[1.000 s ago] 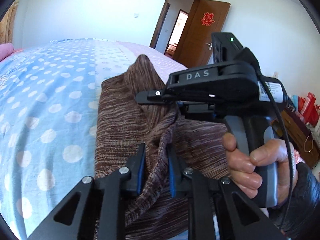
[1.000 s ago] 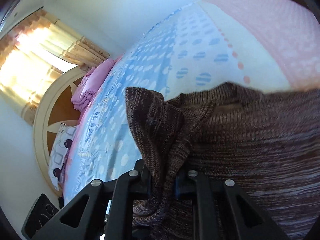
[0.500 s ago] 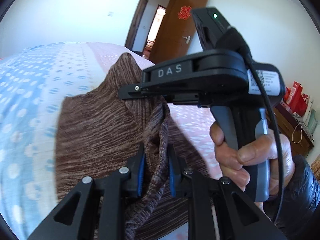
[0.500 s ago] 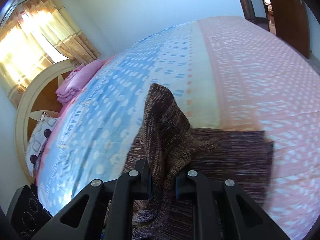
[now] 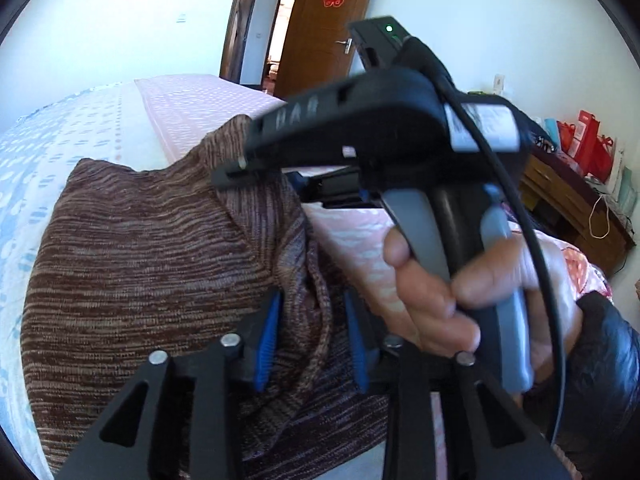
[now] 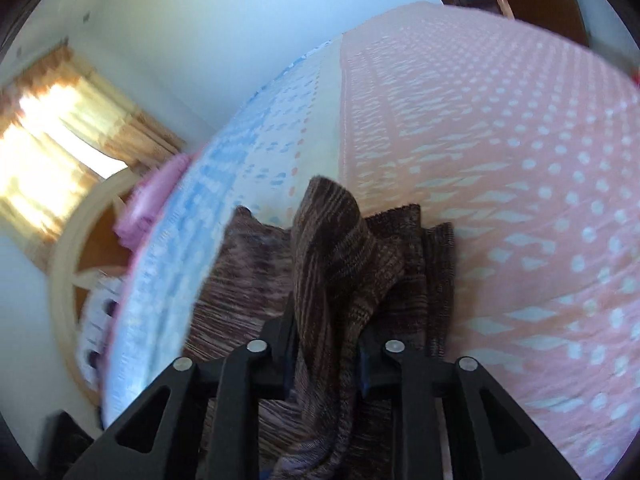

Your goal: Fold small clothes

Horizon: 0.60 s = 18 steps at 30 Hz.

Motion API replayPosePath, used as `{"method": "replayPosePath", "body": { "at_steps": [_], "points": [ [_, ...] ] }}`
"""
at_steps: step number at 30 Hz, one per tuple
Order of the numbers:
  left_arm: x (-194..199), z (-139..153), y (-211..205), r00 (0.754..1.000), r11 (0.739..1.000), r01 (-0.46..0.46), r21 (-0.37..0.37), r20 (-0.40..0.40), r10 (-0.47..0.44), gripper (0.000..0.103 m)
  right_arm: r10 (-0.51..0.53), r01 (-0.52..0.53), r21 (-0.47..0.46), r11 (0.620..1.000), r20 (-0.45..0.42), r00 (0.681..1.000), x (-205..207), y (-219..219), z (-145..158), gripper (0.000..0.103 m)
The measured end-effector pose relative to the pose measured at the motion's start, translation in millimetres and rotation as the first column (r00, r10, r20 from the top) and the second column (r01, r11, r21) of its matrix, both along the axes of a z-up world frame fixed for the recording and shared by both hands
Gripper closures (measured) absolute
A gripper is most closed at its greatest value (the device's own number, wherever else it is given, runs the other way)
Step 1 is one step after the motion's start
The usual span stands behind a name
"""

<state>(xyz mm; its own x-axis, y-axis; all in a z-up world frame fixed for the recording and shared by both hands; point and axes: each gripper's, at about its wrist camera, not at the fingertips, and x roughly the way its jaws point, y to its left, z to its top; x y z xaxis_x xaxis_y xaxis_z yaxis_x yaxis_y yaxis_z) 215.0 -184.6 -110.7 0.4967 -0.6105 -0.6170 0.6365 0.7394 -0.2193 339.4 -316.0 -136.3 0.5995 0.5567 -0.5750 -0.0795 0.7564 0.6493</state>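
A brown striped knit garment (image 5: 140, 272) lies partly folded on the bed. My left gripper (image 5: 312, 340) is shut on a bunched fold of the garment between its blue pads. My right gripper (image 6: 328, 336) is shut on another raised fold of the same garment (image 6: 336, 248). In the left wrist view the right gripper's black body (image 5: 384, 132) and the hand holding it sit just right of and above my left fingers. The rest of the garment lies flat below, on the blue and pink bedspread.
The bedspread is blue with dots on one side (image 5: 36, 152) and pink on the other (image 6: 520, 160). A wooden headboard (image 6: 76, 248) and pink pillow (image 6: 152, 200) are at one end. An open wooden door (image 5: 320, 32), a wooden cabinet (image 5: 568, 196) and red bags (image 5: 588, 144) stand beyond the bed.
Both grippers have carried the held fold across, toward the pink side of the bed. The garment now lies more doubled over itself. Both grippers stay shut on the fabric.
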Motion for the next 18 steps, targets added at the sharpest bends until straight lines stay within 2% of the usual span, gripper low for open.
{"method": "replayPosePath", "body": {
  "at_steps": [1, 2, 3, 5, 6, 7, 8, 10, 11, 14, 18],
  "points": [
    [1, 0, 2, 1.000, 1.000, 0.001, -0.006, -0.003, -0.001, 0.068, -0.010, 0.010, 0.010, 1.000, -0.001, 1.000, 5, -2, 1, 0.055],
    [2, 0, 4, 1.000, 1.000, 0.003, -0.015, -0.009, -0.004, 0.068, -0.017, 0.017, 0.007, 1.000, -0.010, 1.000, 10, -1, 1, 0.048],
    [-4, 1, 5, 1.000, 1.000, 0.005, -0.024, -0.011, -0.006, 0.068, -0.019, 0.019, 0.003, 1.000, -0.023, 1.000, 17, -1, -1, 0.044],
    [-8, 2, 12, 1.000, 0.999, 0.013, -0.047, -0.020, -0.014, 0.068, -0.008, 0.009, 0.016, 1.000, -0.040, 0.999, 28, 1, -3, 0.044],
    [-8, 1, 17, 0.999, 0.998, 0.014, -0.060, -0.029, -0.015, 0.068, -0.010, 0.010, 0.008, 1.000, -0.034, 0.999, 31, 3, -2, 0.048],
    [-4, 0, 23, 0.999, 0.997, 0.012, -0.071, -0.038, -0.015, 0.066, -0.015, 0.014, -0.028, 1.000, -0.025, 1.000, 31, 7, 2, 0.079],
    [-3, -1, 29, 0.999, 0.997, 0.012, -0.082, -0.044, -0.016, 0.065, -0.006, 0.005, -0.079, 0.997, -0.011, 1.000, 31, 11, 7, 0.086],
    [-2, -1, 34, 0.999, 0.996, 0.015, -0.092, -0.044, -0.019, 0.063, 0.008, -0.001, -0.136, 0.991, 0.047, 0.999, 26, 16, 20, 0.086],
    [-3, -3, 34, 0.999, 0.995, 0.021, -0.096, -0.041, -0.025, 0.057, 0.014, -0.001, -0.172, 0.985, 0.075, 0.997, 23, 19, 27, 0.086],
    [-10, -4, 34, 0.999, 0.996, 0.039, -0.084, -0.011, -0.040, 0.048, 0.018, 0.012, -0.247, 0.969, 0.119, 0.993, 22, 23, 37, 0.086],
    [-13, -5, 33, 0.999, 0.997, 0.049, -0.062, -0.005, -0.049, 0.046, -0.013, 0.024, -0.333, 0.943, 0.035, 0.999, 38, 15, 14, 0.085]
  ]
}}
